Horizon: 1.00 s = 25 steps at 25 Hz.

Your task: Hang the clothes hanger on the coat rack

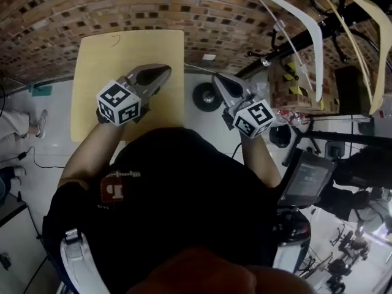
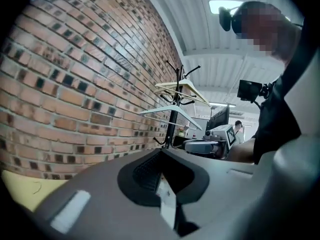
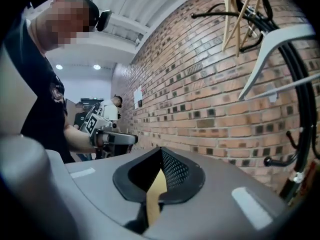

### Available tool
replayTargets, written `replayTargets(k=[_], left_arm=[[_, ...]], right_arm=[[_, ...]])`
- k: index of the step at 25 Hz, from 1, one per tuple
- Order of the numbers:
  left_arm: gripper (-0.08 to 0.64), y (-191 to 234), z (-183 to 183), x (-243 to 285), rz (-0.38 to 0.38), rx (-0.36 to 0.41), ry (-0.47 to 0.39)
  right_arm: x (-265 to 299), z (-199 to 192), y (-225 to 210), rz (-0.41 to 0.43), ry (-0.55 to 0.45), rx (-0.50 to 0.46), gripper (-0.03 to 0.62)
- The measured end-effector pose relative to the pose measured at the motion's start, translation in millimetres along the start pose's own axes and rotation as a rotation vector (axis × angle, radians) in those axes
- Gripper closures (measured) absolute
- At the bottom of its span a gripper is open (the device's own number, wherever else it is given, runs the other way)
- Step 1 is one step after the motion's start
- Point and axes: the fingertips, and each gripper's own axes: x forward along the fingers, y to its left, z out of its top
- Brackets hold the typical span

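Note:
A white hanger [image 1: 306, 35] and a wooden hanger [image 1: 375, 48] both hang on the black coat rack [image 1: 288, 45] at the right of the head view. My left gripper [image 1: 164, 72] is shut with nothing in it, in front of the chest over the yellow table. My right gripper [image 1: 222, 81] is also shut and empty, left of the rack. The left gripper view shows its jaws [image 2: 161, 150] closed, with the white hanger [image 2: 172, 111] and wooden hanger [image 2: 182, 88] far off. In the right gripper view the jaws [image 3: 160, 149] are closed; the white hanger [image 3: 280, 49] hangs up at the right.
A yellow table [image 1: 128, 23] stands against the brick wall [image 1: 92, 5]. The rack's round black base [image 1: 207, 97] sits on the floor between the grippers. A monitor and equipment [image 1: 306, 176] crowd the right side. A cable [image 1: 37, 161] lies on the floor at left.

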Motion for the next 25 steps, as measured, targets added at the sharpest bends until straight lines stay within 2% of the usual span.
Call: replayTargets(k=[8, 12, 16, 25], left_arm=[[0.565, 64, -102, -87, 0.078, -0.110, 0.130], [0.565, 84, -134, -122, 0.105, -0.153, 0.174], [0.565, 91, -149, -139, 0.115, -0.202, 0.190], [0.565, 89, -144, -138, 0.103, -0.182, 0.176]], right_arm=[[97, -78, 44, 0.073, 0.070, 0.135, 0.578], [129, -96, 73, 0.120, 0.100, 0.138, 0.580], [147, -115, 90, 0.138, 0.168, 0.111, 0.580], [153, -117, 96, 0.140, 0.207, 0.081, 0.580]])
